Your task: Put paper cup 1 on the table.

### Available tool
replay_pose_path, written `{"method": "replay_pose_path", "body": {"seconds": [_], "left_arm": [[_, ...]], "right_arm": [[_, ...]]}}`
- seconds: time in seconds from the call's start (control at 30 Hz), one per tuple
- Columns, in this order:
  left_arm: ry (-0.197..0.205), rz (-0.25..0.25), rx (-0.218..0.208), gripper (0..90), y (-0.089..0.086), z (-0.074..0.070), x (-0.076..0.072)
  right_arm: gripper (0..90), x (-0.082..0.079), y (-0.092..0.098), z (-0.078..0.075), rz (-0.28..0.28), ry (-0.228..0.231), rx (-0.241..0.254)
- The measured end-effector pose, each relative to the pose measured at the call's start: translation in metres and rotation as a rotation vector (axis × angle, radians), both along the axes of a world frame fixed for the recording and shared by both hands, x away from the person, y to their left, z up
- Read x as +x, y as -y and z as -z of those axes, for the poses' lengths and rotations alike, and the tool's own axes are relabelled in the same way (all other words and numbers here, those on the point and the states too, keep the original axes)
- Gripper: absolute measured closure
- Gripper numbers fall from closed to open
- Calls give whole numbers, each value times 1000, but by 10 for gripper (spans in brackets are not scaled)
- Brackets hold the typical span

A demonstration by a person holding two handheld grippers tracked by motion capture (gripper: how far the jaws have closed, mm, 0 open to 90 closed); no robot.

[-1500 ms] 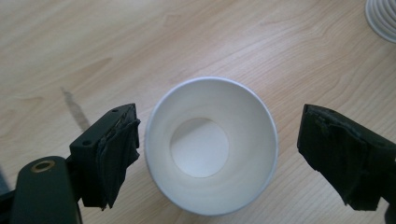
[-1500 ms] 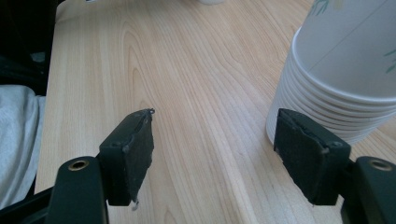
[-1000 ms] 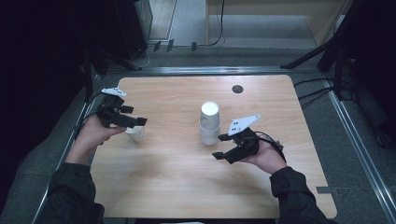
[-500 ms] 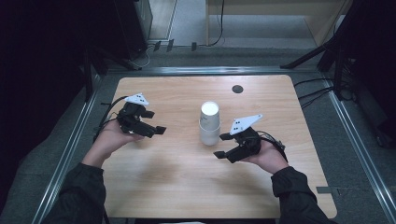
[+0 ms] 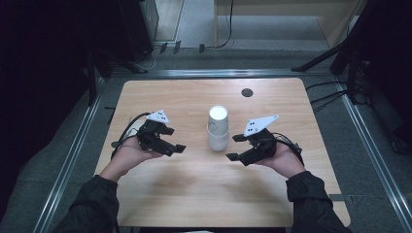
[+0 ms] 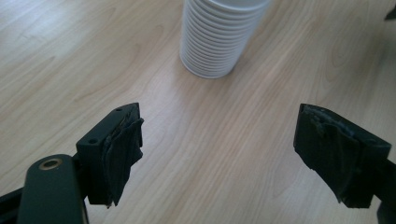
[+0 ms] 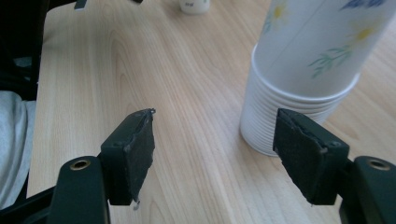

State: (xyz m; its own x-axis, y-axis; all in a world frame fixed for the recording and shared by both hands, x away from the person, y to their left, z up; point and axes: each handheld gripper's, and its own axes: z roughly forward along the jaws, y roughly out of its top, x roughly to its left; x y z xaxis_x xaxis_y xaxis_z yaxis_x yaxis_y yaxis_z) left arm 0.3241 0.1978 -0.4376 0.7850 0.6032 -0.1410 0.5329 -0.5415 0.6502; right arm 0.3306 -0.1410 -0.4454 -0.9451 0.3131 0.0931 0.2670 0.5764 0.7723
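The worktop (image 5: 184, 194) carried one main thing: a stack of white paper cups (image 5: 218, 128), standing mouth-down near its middle, with both grippers flanking it. The biggest change was on the left. A second earlier the left gripper (image 5: 176, 140) had been out by the worktop's left edge, beside a small white cup (image 7: 194, 5); it had since travelled inward and now hovered just left of the stack, aimed at its base in the left gripper view, with that cup left behind it near the edge. Its jaws stood spread with only bare wood between them, having eased slightly closed. The right gripper (image 5: 234, 147) had barely shifted; it sat just right of the stack, jaws apart and empty though recently narrowing, one pad (image 7: 303, 154) close against the lower rims without visibly pressing. Judged from this, the work had turned to the stack, probably bracing it and peeling off the flowered top cup (image 7: 322, 42).
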Motion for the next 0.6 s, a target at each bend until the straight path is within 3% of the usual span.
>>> {"method": "replay_pose_path", "body": {"seconds": [0.2, 0.5, 0.6], "left_arm": [[8, 11, 1, 157, 5, 8, -14], [9, 36, -37, 158, 12, 14, -27], [21, 49, -29, 158, 14, 17, -31]], "right_arm": [[299, 7, 12, -11, 26, 17, 30], [299, 19, 13, -22, 44, 24, 35], [297, 25, 12, -26, 43, 29, 29]]}}
